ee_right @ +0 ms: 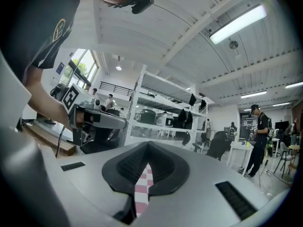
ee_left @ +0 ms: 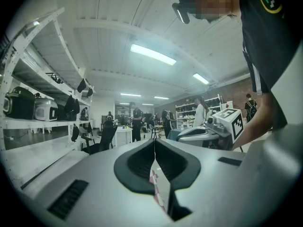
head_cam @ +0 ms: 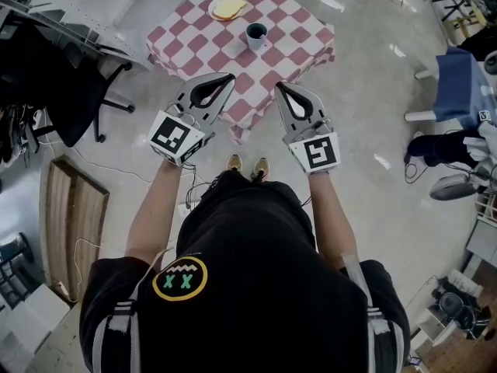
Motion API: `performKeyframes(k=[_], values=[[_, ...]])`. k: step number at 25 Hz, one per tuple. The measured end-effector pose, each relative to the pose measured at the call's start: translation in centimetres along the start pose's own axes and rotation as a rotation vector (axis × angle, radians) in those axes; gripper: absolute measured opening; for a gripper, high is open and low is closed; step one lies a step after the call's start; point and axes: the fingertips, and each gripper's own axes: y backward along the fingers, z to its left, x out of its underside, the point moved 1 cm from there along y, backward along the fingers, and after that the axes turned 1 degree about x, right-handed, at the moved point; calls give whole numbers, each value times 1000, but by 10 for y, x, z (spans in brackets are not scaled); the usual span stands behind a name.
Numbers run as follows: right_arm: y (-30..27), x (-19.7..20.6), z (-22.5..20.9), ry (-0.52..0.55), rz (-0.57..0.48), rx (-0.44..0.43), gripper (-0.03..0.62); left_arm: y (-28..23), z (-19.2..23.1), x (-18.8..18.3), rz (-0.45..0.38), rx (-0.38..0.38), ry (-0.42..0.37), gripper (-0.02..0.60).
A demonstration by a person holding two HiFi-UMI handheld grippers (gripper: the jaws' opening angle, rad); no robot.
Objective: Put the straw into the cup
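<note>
Checkered table [head_cam: 299, 33] ahead of you: your left gripper [head_cam: 230, 77] hangs with jaws pressed together, empty; the dark cup [head_cam: 256, 34] stands upright beyond, between both tips; your right gripper [head_cam: 278, 85] is likewise closed on nothing. No straw can be made out, so neither hand is plainly nearer it.

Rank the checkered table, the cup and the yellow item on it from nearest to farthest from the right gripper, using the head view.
From the right gripper:
1. Checkered table: its near corner lies just ahead, to the gripper's left.
2. Cup: mid-table, further ahead.
3. Yellow item: at the table's far side, ahead and left.
</note>
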Motion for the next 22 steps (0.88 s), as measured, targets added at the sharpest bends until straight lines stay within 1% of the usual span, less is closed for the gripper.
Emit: performKeyframes(k=[11, 22], values=[[-3, 1, 5, 2, 5, -17, 20, 2, -1, -1, -1, 5, 1, 20], [-6, 1, -4, 0, 9, -15, 21, -6, 3, -4, -9, 8, -6, 20]])
